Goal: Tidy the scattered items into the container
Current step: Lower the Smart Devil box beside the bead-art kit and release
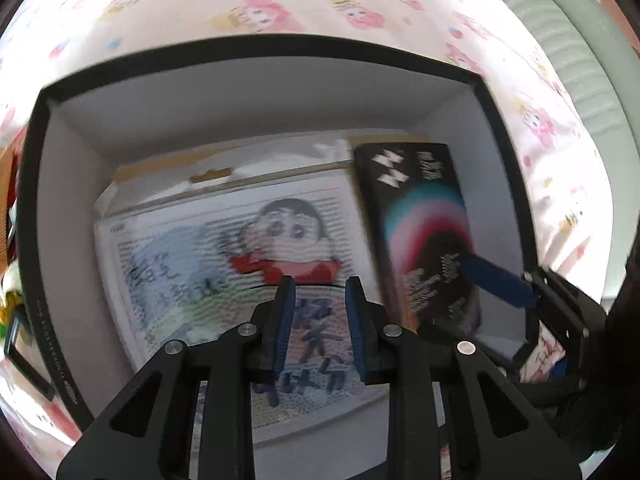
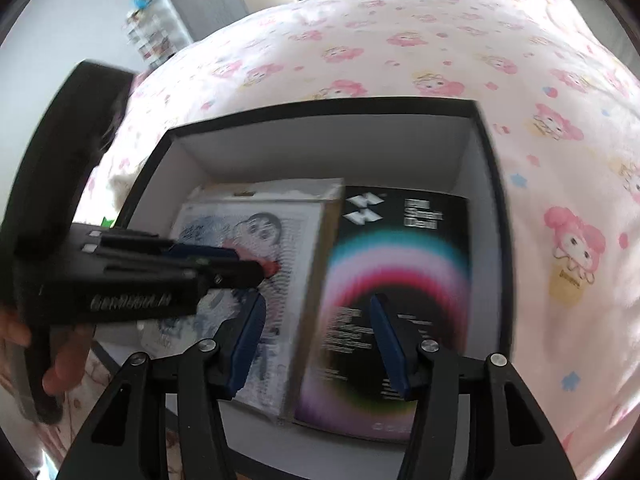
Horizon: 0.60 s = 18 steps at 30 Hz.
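A black-rimmed box with white inner walls (image 1: 240,100) (image 2: 320,148) sits on a pink cartoon bedsheet. Inside lie a white cartoon-boy picture box (image 1: 224,248) (image 2: 288,232) and, to its right, a black box with a rainbow arc (image 1: 424,216) (image 2: 400,264). My left gripper (image 1: 320,284) hovers over the picture box, jaws slightly apart and empty; it also shows in the right wrist view (image 2: 264,266). My right gripper (image 2: 316,304) is open and empty above the black box; one of its fingers (image 1: 496,276) shows in the left wrist view.
The pink bedsheet (image 2: 400,52) surrounds the box. A pale green ridged object (image 1: 560,40) lies at the upper right. Colourful items (image 1: 8,240) sit left of the box. A shelf rack (image 2: 148,36) stands past the bed.
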{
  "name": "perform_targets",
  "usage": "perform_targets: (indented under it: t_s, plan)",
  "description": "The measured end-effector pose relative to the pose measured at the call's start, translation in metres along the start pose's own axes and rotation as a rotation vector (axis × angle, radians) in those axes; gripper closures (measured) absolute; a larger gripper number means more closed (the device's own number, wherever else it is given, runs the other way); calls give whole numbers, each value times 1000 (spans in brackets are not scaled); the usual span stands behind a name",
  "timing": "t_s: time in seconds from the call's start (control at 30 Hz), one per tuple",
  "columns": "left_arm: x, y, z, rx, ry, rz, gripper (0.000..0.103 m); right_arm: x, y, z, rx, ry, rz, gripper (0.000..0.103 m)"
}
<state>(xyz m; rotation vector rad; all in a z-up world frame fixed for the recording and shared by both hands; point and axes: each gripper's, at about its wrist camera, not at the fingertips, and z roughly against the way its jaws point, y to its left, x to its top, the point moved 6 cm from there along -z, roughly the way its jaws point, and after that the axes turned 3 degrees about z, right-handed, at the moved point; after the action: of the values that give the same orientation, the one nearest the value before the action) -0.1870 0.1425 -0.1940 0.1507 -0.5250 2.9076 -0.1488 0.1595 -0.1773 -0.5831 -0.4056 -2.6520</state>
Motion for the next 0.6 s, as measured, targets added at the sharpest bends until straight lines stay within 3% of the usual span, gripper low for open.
perform_targets:
  t_s: [0.2,0.33,0.5,0.6]
  plan:
    - [4,26,0,2,31,72,78,-14,-8,-32,-116,130,34,52]
    - [2,44,10,18,17,81,78,-17,-7,-26,-125,159,69,52]
    - [34,43,20,18,8,74,78,32,-14,-5,-94,91,89,52]
    - [56,51,19,29,1,96,78,65,-38,-18,-114,103,37,52]
